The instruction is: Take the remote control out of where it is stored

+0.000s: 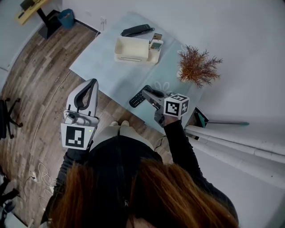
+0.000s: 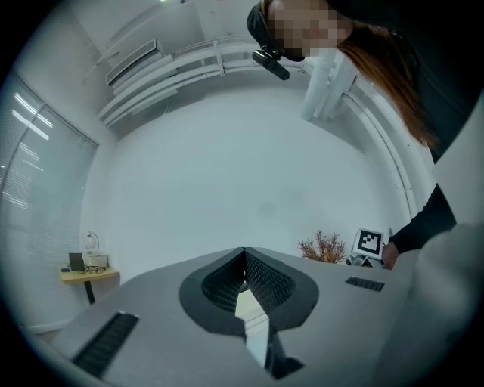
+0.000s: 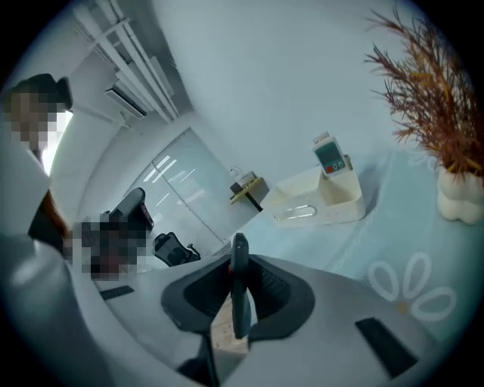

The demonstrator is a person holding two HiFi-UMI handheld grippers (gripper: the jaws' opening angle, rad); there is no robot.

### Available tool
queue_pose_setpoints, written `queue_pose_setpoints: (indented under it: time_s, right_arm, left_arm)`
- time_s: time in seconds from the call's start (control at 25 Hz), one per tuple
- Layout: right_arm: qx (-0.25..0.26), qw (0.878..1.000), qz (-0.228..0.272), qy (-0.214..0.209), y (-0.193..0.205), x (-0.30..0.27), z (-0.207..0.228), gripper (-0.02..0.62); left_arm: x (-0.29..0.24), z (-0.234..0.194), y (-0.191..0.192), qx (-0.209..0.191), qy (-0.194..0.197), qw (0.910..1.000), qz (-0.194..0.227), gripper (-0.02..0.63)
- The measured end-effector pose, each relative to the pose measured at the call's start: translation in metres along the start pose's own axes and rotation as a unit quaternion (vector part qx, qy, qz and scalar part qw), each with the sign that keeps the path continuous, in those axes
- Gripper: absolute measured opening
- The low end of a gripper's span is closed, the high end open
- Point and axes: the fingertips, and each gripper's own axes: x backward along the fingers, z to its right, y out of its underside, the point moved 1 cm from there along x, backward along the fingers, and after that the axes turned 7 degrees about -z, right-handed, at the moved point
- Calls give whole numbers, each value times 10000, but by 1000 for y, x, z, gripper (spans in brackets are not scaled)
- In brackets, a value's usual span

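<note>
A black remote control [image 1: 138, 99] sticks out over the near edge of the light-blue table [image 1: 107, 67], clamped edge-on in my right gripper [image 1: 149, 95]. In the right gripper view the remote [image 3: 240, 295] stands upright between the jaws of that gripper [image 3: 239, 261]. The cream storage box [image 1: 131, 50] sits at the table's far side with a white remote [image 1: 156, 44] standing in its side slot. A second black remote [image 1: 136, 30] lies behind the box. My left gripper [image 1: 91, 84] hangs over the wooden floor left of the table, its jaws shut [image 2: 243, 257] with nothing between them.
A dried orange plant [image 1: 197, 66] in a white vase [image 3: 457, 196] stands at the table's right side. A blue bin [image 1: 67, 18] and a wooden stand [image 1: 31, 9] are at the far left. An office chair [image 1: 6, 118] is on the left floor.
</note>
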Motion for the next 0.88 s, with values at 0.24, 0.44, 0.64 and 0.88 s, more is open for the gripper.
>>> queue_pose_setpoints:
  time_s: [0.24,0.44,0.64,0.88]
  right_arm:
    - [-54,9982,-600,17,26,-19,21,72]
    - [117,9951,-933,299,34,-24,40,72]
    - [311,9936,-948,538,33,-25,59,81]
    - [406,9931,-875,665,32,-31,78,107]
  left_arm:
    - [0,-2,1,-5,-21,10000,-24,6]
    - [0,-3,-1,-10,-27,10000,-9,6]
    - [-1,-3,2,-10,-21,10000,-47,6]
    - [-4,-4,4,-6,-22,10000,-74,6]
